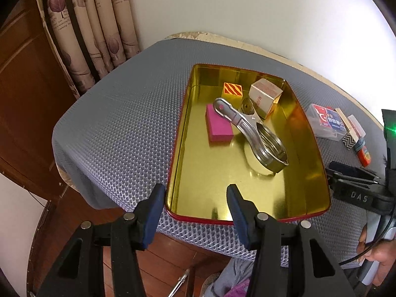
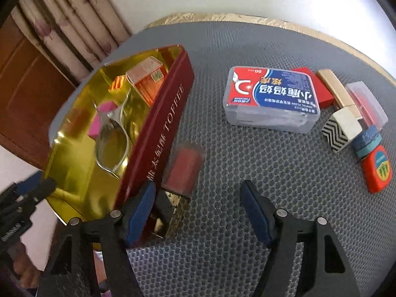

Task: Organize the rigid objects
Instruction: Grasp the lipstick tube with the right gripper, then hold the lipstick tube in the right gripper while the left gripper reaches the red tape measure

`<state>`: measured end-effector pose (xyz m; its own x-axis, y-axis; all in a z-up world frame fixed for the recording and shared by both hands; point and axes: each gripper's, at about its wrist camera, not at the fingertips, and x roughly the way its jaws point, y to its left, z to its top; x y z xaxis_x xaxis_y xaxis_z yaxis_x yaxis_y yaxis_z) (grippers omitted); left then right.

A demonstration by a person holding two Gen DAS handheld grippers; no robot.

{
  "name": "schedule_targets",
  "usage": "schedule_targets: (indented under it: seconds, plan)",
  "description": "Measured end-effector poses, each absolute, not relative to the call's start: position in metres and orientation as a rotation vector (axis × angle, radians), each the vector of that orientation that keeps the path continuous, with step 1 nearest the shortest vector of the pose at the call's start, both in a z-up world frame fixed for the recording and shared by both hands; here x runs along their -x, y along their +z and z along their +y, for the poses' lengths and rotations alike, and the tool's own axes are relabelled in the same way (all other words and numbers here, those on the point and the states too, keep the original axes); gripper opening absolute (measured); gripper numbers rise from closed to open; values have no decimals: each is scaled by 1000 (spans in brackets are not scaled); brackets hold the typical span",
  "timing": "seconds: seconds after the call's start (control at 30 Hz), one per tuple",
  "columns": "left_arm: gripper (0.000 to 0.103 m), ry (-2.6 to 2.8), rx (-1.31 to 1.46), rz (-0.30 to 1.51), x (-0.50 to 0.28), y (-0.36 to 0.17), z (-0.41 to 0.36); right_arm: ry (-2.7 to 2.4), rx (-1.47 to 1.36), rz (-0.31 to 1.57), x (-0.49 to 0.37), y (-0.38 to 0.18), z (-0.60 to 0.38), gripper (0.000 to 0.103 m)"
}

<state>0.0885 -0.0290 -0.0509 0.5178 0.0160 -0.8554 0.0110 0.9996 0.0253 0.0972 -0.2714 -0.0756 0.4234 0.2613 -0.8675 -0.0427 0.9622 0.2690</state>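
Observation:
A red toffee tin point(image 1: 247, 219) with a gold inside lies open on the grey mesh mat. It holds a pink block point(image 1: 217, 126), a striped orange cube point(image 1: 232, 89), a white-and-orange carton point(image 1: 266, 96) and a metal clip point(image 1: 257, 133). My left gripper point(image 1: 196, 198) is open and empty, its fingers straddling the tin's near left corner. My right gripper point(image 2: 198, 195) is open over the mat beside the tin's red wall point(image 2: 160, 128). A clear-capped red lipstick point(image 2: 184, 170) with a gold and black base lies by its left finger, not pinched.
To the right on the mat lie a dental floss box point(image 2: 269, 96), a red block point(image 2: 321, 94), a gold tube point(image 2: 339, 91), a zigzag cube point(image 2: 341, 131), a clear case point(image 2: 366, 101), tape rolls point(image 2: 366, 143) and an orange tape measure point(image 2: 376, 170). The mat's edge is close below.

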Motion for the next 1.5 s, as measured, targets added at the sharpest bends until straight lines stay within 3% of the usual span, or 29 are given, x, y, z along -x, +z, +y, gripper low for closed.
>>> schedule_targets:
  seconds: [0.13,0.27,0.33,0.4,0.47,0.7,1.0,1.23,1.5]
  plan:
    - [54,16,-31,1023,-88,-51,-30,170,-136,1143,-98,-79,-260,69]
    - [54,40,-19,995,-84,-45,-28,162,-119,1145,-98,-83,-258,59]
    - [54,60,-29,977,-83,-43,-28,178,-114,1142,-97,-83,-255,51]
    - [54,69,-31,972,-83,-42,-28,201,-118,1145,-96,-83,-252,26]
    - [54,74,-29,973,-83,-42,-27,189,-57,1140,-93,-82,-247,21]
    - [54,93,-51,937,-79,-36,-30,179,-168,1121,-68,-80,-273,19]
    - [54,-54,-130,868,-64,-20,-63,38,-319,1091,0,-76,-375,19]
    - [54,-334,-158,850,-76,-1,-115,-107,-367,1063,35,-74,-455,19]
    - [54,-569,-332,904,-96,-4,-210,-153,-371,1048,45,-87,-474,19]
